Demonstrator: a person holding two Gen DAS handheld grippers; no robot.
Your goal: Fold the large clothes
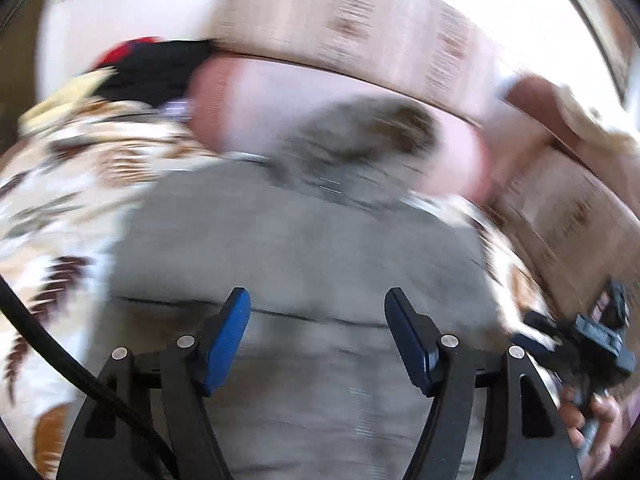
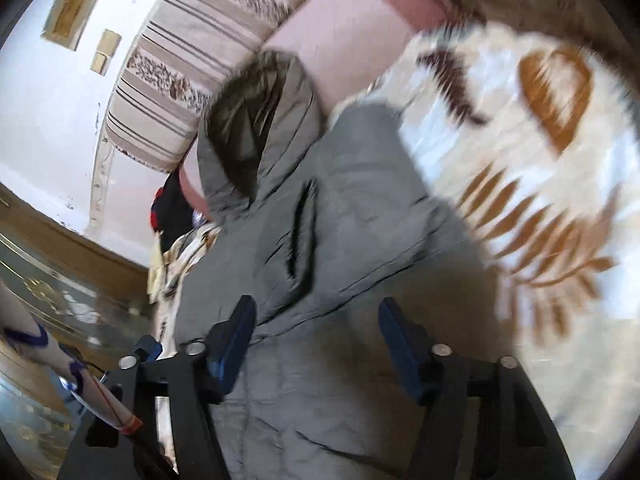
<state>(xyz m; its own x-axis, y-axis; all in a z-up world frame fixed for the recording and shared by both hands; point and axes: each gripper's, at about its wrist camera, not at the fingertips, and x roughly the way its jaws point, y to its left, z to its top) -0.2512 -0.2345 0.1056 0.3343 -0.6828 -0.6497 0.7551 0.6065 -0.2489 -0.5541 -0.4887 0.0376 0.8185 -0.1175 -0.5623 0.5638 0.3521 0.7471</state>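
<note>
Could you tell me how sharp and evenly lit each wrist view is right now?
Left wrist view: heavy motion smear over the grey jacket and pink bolster, window glare top right. Right wrist view: jacket fairly crisp, leaf-print cover smeared, fisheye bending the striped sofa back.

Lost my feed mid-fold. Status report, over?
Left gripper open, empty, over the grey jacket. Right gripper open, empty, over it too. Jacket lies on the leaf-print blanket, hood against the pink cushion. Nothing blocking.

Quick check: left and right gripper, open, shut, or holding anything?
Left gripper: open, empty, above the grey jacket.
Right gripper: open, empty, also over the jacket.
</note>
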